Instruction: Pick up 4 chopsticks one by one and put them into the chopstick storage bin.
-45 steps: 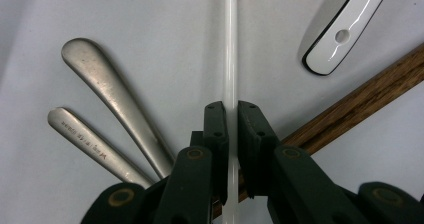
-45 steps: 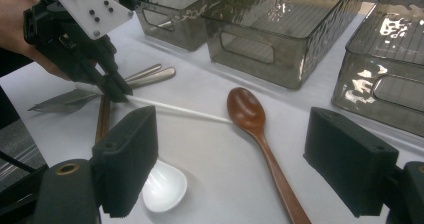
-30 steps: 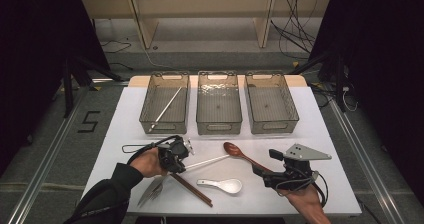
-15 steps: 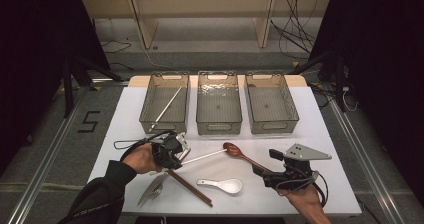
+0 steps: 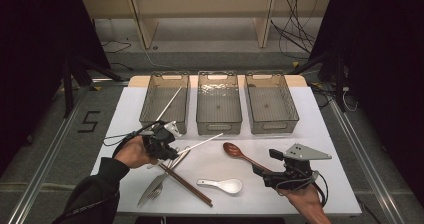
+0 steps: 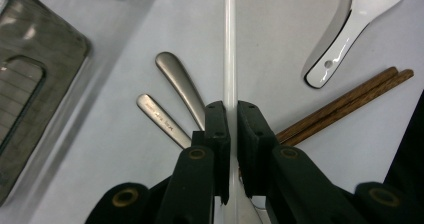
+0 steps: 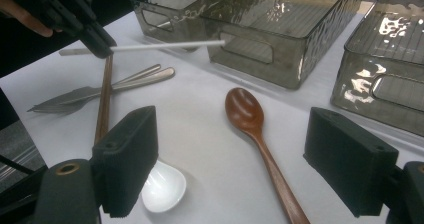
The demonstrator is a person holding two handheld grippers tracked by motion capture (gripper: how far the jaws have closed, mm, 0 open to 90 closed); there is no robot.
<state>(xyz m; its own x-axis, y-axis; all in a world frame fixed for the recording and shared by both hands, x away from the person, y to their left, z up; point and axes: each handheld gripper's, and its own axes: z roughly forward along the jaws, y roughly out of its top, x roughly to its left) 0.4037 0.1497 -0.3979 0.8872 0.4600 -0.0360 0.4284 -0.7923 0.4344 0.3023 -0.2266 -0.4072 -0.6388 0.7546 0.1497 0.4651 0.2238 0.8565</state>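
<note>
The left gripper [image 5: 169, 145] had its two black jaws clamped on a thin white plastic chopstick [image 6: 229, 49], gripping it near one end so that most of the stick ran out ahead of the fingertips, its far tip [image 5: 220, 134] pointing toward the middle of three smoked, clear plastic bins [image 5: 218, 125]. That off-centre hold probably left the long end free to be steered over a bin rim. A matching white chopstick [image 5: 168, 104] leaned in the left bin [image 5: 148, 107], just beyond the fingers, so that bin looked like the likely home for the held one; sorting by kind seemed to be the work in hand.

Below and beside the closed jaws lay the unsorted pile: a metal fork and a second metal piece of cutlery [image 6: 170, 104], their handles just to one side of the fingertips, and a pair of dark wooden chopsticks [image 6: 350, 104] on the other. A white ceramic soup spoon [image 5: 222, 185] lay farther out on the white table [image 5: 325, 134].

The right gripper [image 7: 250, 164] hovered with its jaws wide apart and nothing between the pads. A brown wooden spoon [image 7: 250, 121] lay on the table ahead of and between those fingers, bowl pointing away, so this hand was apparently lined up to take it next.
</note>
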